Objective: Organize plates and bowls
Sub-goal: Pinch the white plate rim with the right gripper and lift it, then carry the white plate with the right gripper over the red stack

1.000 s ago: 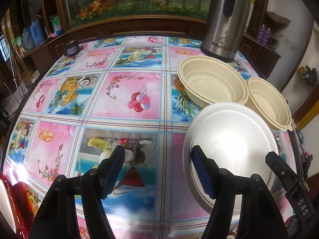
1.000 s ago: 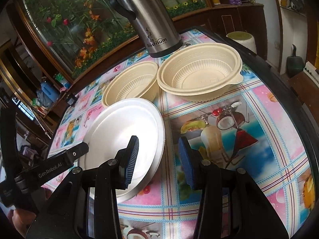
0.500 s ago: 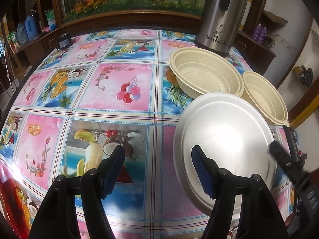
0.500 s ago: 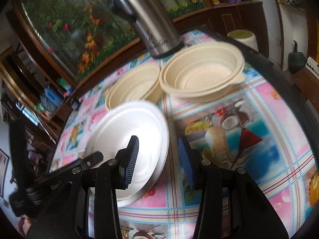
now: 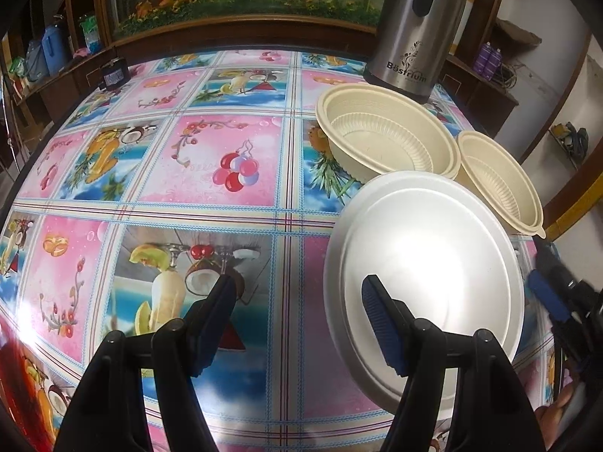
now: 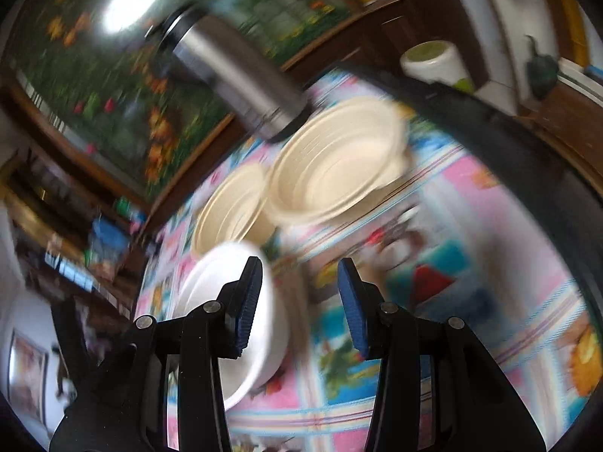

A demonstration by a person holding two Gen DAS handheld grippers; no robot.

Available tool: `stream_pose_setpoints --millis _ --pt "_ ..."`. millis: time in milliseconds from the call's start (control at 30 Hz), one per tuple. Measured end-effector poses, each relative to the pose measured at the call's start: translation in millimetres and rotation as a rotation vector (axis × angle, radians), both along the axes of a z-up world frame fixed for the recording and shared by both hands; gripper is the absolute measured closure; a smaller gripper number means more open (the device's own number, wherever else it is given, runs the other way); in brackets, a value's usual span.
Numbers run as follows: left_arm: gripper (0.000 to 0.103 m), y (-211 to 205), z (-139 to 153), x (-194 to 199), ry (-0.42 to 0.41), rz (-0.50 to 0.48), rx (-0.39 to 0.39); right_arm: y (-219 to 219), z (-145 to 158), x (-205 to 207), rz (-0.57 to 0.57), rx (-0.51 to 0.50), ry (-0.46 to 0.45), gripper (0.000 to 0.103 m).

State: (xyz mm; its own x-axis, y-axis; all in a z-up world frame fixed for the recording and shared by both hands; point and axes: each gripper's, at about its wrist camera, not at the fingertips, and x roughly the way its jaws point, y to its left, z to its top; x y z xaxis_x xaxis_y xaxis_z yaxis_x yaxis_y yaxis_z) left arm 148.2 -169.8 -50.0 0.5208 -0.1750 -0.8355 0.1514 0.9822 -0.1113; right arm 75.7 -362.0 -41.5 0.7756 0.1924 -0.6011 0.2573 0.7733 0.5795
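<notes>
While both hand-held grippers, left [image 5: 297,318] and right [image 6: 299,305], gape empty, stacked white round foam plates [image 5: 422,263] rest finished; next, nest the cream ribbed plastic bowls [image 5: 384,135].

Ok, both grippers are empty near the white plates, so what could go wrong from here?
The white plates look like two nested; a pinch on the rim may lift only the top one. The two cream bowls sit right behind, close to the steel flask, so pushing the plates could shove them. The right wrist view is blurred; aiming the right gripper now is unreliable.
</notes>
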Motion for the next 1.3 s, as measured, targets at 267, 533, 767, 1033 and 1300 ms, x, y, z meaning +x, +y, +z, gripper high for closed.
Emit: stream_pose_setpoints --millis 267,533,767,1033,1300 --pt "0.056 -2 -7 1 0.024 -0.024 -0.016 33 -19 23 0.083 -0.087 0.117 0.075" --pt "0.091 -7 -11 -11 0.059 -0.08 -0.058 55 -11 21 0.103 -0.224 0.084 0.095" --pt "0.091 22 -3 -36 0.044 -0.055 -0.052 71 -5 9 0.138 -0.193 0.042 0.095" --pt "0.091 103 21 -74 -0.023 0.058 0.01 144 -1 -6 0.261 -0.147 -0.015 0.094" --pt "0.091 219 47 -127 -0.077 0.201 0.044 257 7 -12 0.449 -0.09 -0.051 0.094"
